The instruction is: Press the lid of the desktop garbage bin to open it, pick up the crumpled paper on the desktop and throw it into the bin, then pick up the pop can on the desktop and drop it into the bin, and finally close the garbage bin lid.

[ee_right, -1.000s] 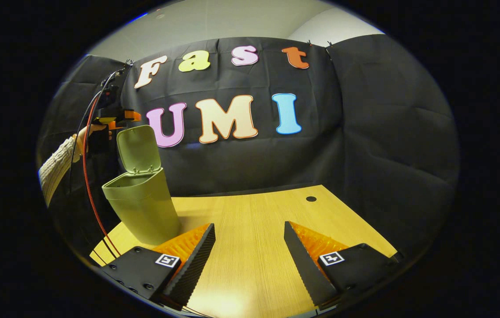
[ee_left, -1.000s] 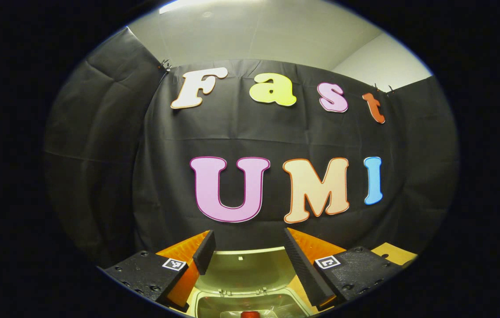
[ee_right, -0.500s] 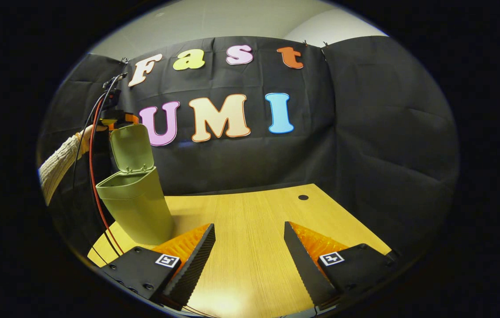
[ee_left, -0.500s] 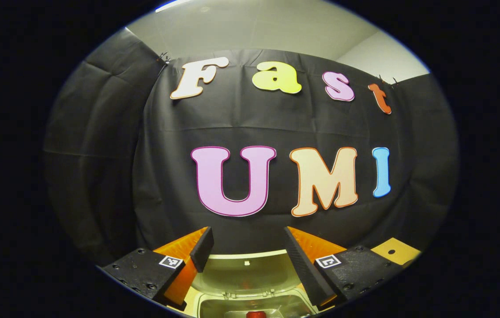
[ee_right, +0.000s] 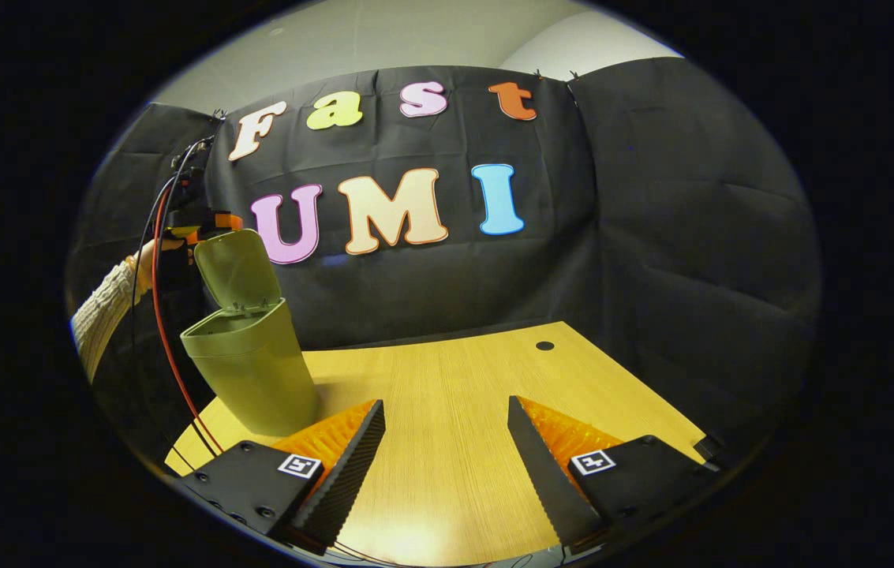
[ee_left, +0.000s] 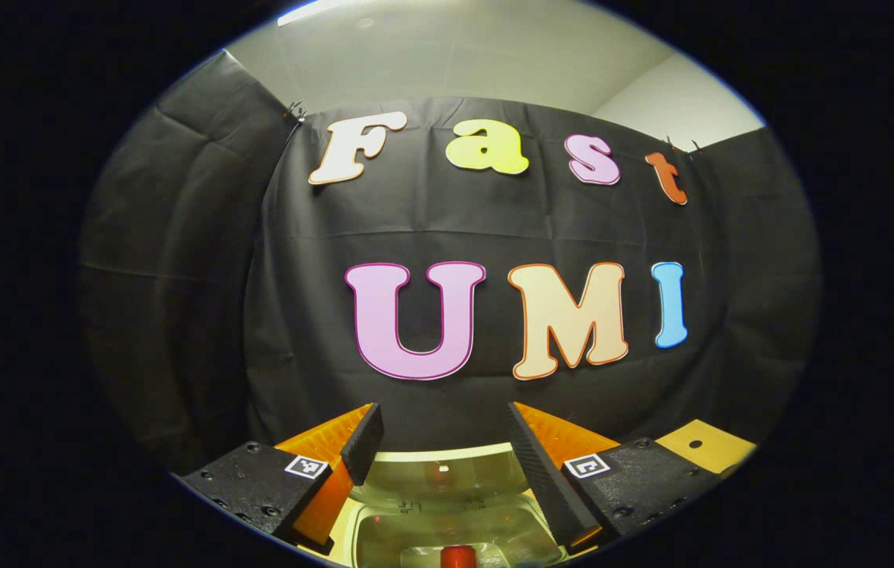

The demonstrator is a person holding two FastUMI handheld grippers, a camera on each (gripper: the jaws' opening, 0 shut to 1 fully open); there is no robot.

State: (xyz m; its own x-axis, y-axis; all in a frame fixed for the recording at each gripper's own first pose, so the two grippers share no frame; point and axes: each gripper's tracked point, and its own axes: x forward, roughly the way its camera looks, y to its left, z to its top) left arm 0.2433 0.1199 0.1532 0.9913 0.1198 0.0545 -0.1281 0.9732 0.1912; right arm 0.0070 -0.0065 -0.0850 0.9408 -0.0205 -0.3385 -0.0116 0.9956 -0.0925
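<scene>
One step left: closing the bin lid (ee_right: 235, 270).
Both my left gripper (ee_left: 447, 461) and right gripper (ee_right: 447, 461) gape, holding nothing; a hard shove could topple the garbage bin (ee_right: 257, 371).

bins: one garbage bin (ee_right: 253, 371) on the desk (ee_right: 447, 410) | lids: one lid (ee_right: 235, 268), raised above the bin | cans: one pop can (ee_left: 458, 555) inside the bin | grippers: two, left gripper (ee_right: 206, 229) at the lid, right gripper (ee_right: 447, 442) right of the bin

The left gripper (ee_left: 445, 442) hangs with fingers apart over the open bin (ee_left: 383, 532); the lid (ee_left: 439, 472) stands raised, a red can (ee_left: 458, 555) inside.
</scene>
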